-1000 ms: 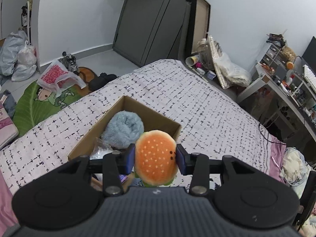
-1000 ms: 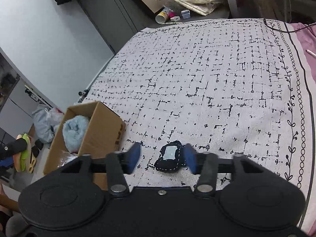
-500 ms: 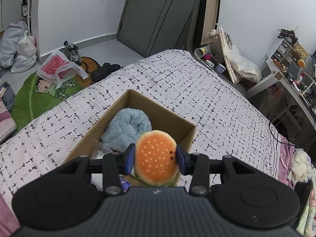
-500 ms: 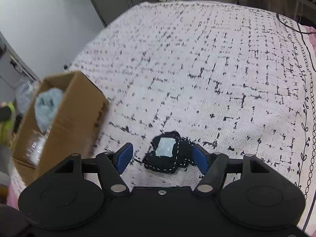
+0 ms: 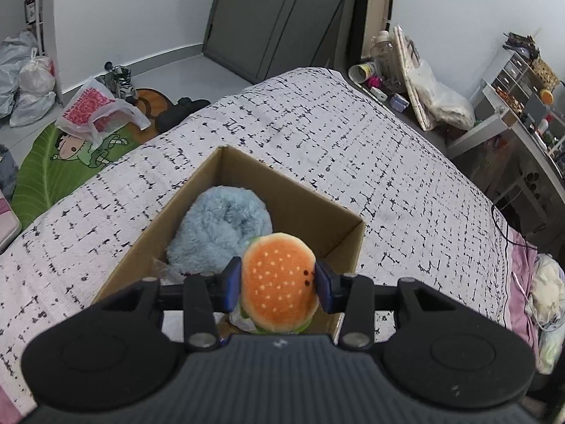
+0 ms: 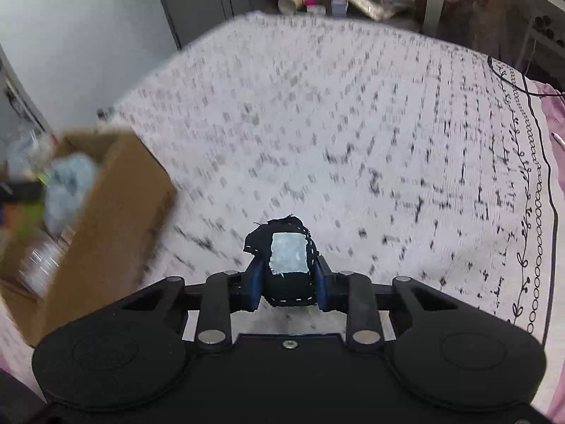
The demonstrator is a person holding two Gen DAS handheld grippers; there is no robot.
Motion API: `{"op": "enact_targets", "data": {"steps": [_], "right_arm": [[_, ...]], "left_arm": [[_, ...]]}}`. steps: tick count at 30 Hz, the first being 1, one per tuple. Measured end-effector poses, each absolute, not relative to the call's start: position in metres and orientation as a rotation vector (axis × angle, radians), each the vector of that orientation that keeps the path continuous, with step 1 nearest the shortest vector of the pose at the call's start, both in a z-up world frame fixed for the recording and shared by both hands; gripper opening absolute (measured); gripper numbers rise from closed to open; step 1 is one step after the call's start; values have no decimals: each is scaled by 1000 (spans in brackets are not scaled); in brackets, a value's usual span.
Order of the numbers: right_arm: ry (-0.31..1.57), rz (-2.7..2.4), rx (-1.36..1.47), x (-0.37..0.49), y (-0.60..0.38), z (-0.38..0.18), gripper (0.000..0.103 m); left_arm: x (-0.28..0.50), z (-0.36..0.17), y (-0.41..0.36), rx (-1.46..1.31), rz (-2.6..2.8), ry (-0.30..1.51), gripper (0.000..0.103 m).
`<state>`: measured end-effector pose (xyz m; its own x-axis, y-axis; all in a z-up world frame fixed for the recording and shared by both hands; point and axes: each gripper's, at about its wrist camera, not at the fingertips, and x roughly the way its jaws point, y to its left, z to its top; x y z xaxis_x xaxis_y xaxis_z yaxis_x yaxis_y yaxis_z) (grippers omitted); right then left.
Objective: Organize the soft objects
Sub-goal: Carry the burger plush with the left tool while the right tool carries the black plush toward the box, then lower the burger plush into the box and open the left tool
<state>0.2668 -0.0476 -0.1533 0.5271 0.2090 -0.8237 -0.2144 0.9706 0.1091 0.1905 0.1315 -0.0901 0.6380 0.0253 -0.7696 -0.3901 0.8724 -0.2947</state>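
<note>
My left gripper [image 5: 279,281] is shut on an orange plush hamburger [image 5: 279,279] and holds it over the near right corner of an open cardboard box [image 5: 293,190] on the bed. A fluffy light blue plush [image 5: 219,228] lies inside the box. My right gripper [image 6: 287,279] is shut on a small black fabric pouch with a pale patch [image 6: 287,258], held just above the bedspread. The same box [image 6: 116,205] is at the left of the right wrist view, blurred.
The bed has a white bedspread with black dashes [image 5: 353,141]. Crinkly plastic [image 5: 159,268] lies in the box. Bags and a green mat [image 5: 53,166] are on the floor to the left. A cluttered desk [image 5: 512,123] stands right of the bed.
My right gripper has closed on the black pouch and lifted it. My left gripper has carried the hamburger forward over the box.
</note>
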Motion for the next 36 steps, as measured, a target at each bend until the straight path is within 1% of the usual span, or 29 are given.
{"op": "enact_targets", "data": {"steps": [3,15,19,20,22,23,36], "right_arm": [[933,274,23,263,-49,-135,28],[836,387,96,253,-46,-101,29],[797,430,130,251,-44,-94,29],[786,436,135,251,-44,-92,29],[767,448,146,250,-42,-90,29],[758,456,153,251,-42,-89,29],[643,571,188,241,-19,-79,31]], "left_arm": [[198,-92,127,-451,234,855,42],[226,-92,114,-421,210,851,43],[229,-89,113,-412,200,840,48],[229,-89,114,-416,194,833,54],[227,-88,117,-427,205,822,72],[225,-88,119,-436,208,813,74],[198,-78,146,-466,253,796,75]]}}
